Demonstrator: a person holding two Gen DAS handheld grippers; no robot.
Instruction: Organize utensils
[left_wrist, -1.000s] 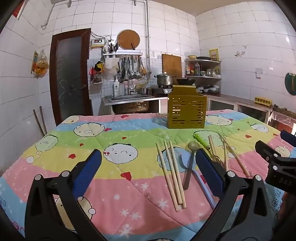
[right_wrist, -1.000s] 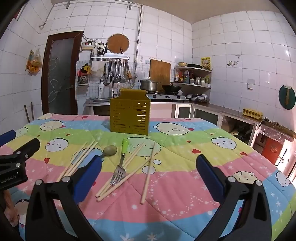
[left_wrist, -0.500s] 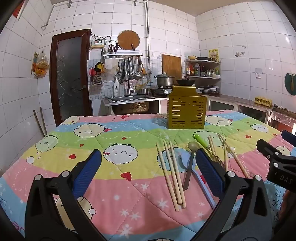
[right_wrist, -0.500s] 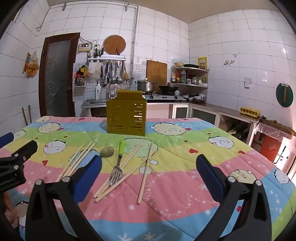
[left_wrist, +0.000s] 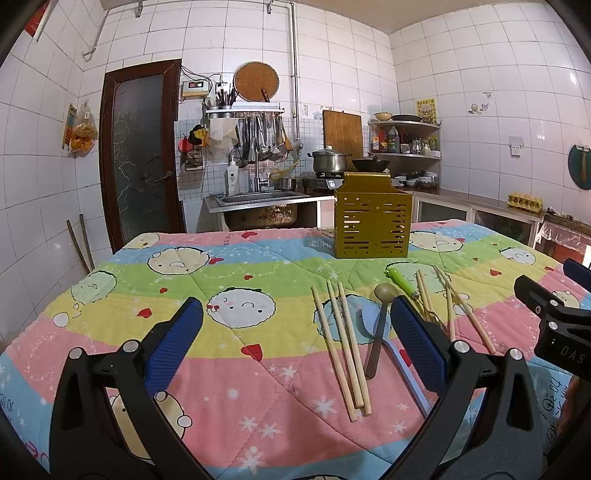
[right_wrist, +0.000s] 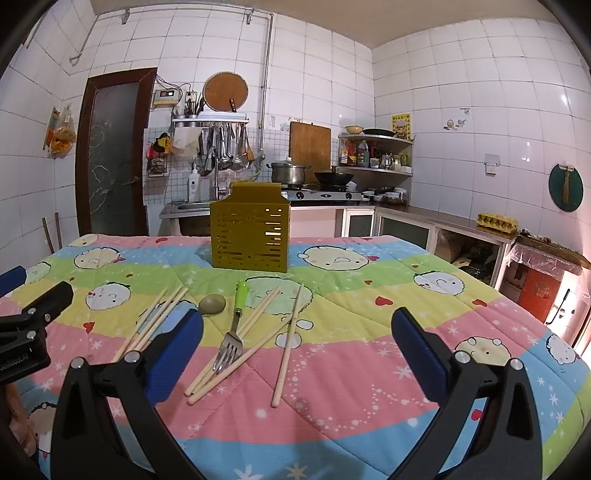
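A yellow slotted utensil holder (left_wrist: 372, 221) stands upright on the quilt-covered table; it also shows in the right wrist view (right_wrist: 249, 232). In front of it lie three wooden chopsticks (left_wrist: 341, 343), a dark spoon (left_wrist: 380, 325), a light blue spoon (left_wrist: 402, 365), a green-handled fork (right_wrist: 236, 325) and more chopsticks (right_wrist: 288, 343). My left gripper (left_wrist: 295, 343) is open and empty, low over the table's near edge, left of the spoons. My right gripper (right_wrist: 295, 350) is open and empty, with the fork and chopsticks between its fingers further ahead.
The table is covered by a striped cartoon quilt (left_wrist: 184, 280). Behind it are a sink (left_wrist: 258, 199), a stove with a pot (left_wrist: 328, 160) and wok, shelves and a brown door (left_wrist: 140, 155). A counter (right_wrist: 461, 225) runs along the right wall.
The right wrist view has shifted slightly, so the holder and utensils sit a little lower and nearer. The left gripper has barely moved. Both stay open.
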